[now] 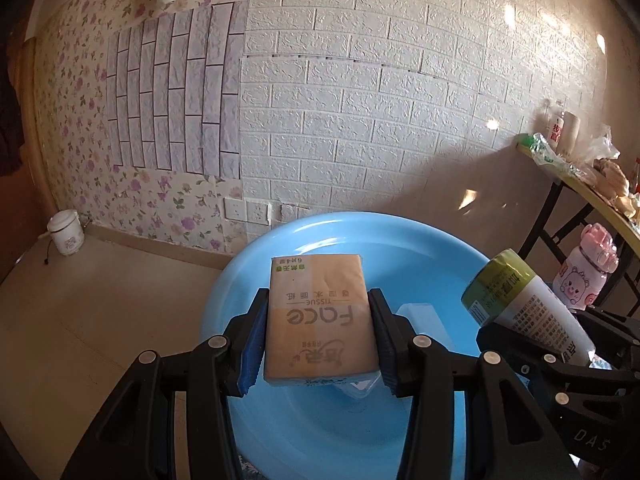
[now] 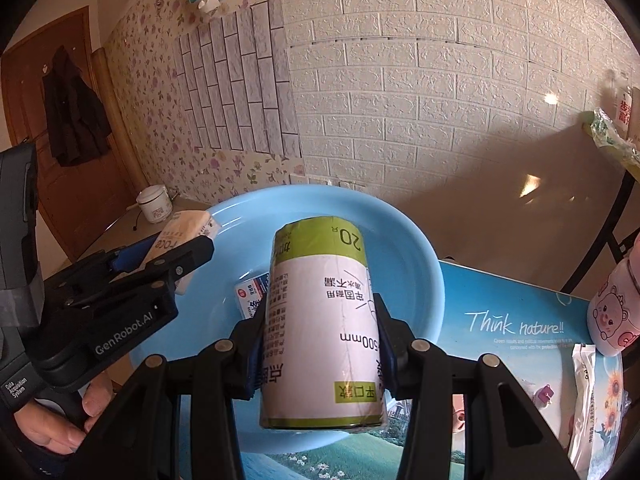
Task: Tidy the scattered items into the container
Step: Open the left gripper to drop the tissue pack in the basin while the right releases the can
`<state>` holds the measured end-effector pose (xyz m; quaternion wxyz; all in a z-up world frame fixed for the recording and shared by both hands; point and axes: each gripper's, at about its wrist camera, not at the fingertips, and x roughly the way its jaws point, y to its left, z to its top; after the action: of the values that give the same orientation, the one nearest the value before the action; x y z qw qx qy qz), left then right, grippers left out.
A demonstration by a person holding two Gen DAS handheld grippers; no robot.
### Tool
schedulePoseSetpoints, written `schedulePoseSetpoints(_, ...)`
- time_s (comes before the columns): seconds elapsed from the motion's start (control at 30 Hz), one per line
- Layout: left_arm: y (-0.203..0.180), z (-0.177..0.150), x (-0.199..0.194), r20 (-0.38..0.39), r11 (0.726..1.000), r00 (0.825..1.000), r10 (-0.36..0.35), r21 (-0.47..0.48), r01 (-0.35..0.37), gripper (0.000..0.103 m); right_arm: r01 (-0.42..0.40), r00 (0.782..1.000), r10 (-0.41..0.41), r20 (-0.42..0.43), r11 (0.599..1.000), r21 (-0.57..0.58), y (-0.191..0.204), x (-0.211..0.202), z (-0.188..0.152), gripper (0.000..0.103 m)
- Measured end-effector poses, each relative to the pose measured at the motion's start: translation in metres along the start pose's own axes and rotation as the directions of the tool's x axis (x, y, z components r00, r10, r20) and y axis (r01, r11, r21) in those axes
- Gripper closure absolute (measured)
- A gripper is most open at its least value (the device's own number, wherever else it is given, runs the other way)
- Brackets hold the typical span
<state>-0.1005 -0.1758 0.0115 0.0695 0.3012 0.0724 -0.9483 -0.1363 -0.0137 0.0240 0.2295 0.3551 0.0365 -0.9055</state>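
My left gripper [image 1: 318, 300] is shut on a tan tissue pack [image 1: 320, 316] and holds it above the blue basin [image 1: 420, 236]. My right gripper [image 2: 320, 304] is shut on a white-and-green roll of bags [image 2: 320, 328], also above the basin [image 2: 420, 264]. A small flat packet [image 2: 250, 292] lies inside the basin. In the left wrist view the roll [image 1: 524, 300] and right gripper [image 1: 560, 344] show at the right. In the right wrist view the left gripper [image 2: 188, 256] with the tissue pack [image 2: 184, 228] is at the left.
A pink bear bottle [image 2: 616, 312], a long white sachet [image 2: 582, 400] and a small pink item [image 2: 545, 394] lie on the printed table top [image 2: 500, 320]. A folding table [image 1: 592, 192] with clutter stands at right. A rice cooker [image 1: 66, 232] sits on the floor by the wall.
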Motion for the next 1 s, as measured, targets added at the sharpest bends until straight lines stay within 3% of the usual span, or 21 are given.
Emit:
schedulePoseSetpoints(0.1,0.0,0.001,0.001,0.001,1.0,1.0,0.003,0.003,-0.003,0.046,0.002,1.0,-0.002,-0.008,1.0,0.0,-0.001,0.006,0.001,0.057)
schedulePoseSetpoints(0.17,0.001,0.002,0.001,-0.002,1.0,1.0,0.006,0.008,-0.006,0.031,0.001,1.0,-0.001,-0.008,1.0,0.0,-0.001,0.007,0.001,0.057)
schedulePoseSetpoints(0.2,0.002,0.002,0.0,0.003,1.0,1.0,0.01,0.014,-0.01,0.03,0.003,1.0,-0.003,-0.011,1.0,-0.002,0.0,0.007,0.002,0.057)
schedulePoseSetpoints(0.83,0.017,0.005,-0.013,0.024,1.0,0.999,0.029,0.0,-0.029,0.028,0.016,1.0,-0.017,-0.018,0.999,-0.049,0.017,0.013,0.013,0.054)
schedulePoseSetpoints(0.9,0.02,0.005,-0.014,0.028,0.999,0.998,0.048,-0.01,-0.048,0.028,0.047,0.999,-0.047,0.005,0.997,-0.062,0.021,0.009,0.012,0.025)
schedulePoseSetpoints(1.0,0.023,0.004,-0.015,0.021,0.999,0.999,0.035,-0.022,-0.035,0.027,0.043,0.997,-0.039,0.064,0.997,-0.06,0.02,-0.002,0.015,0.002)
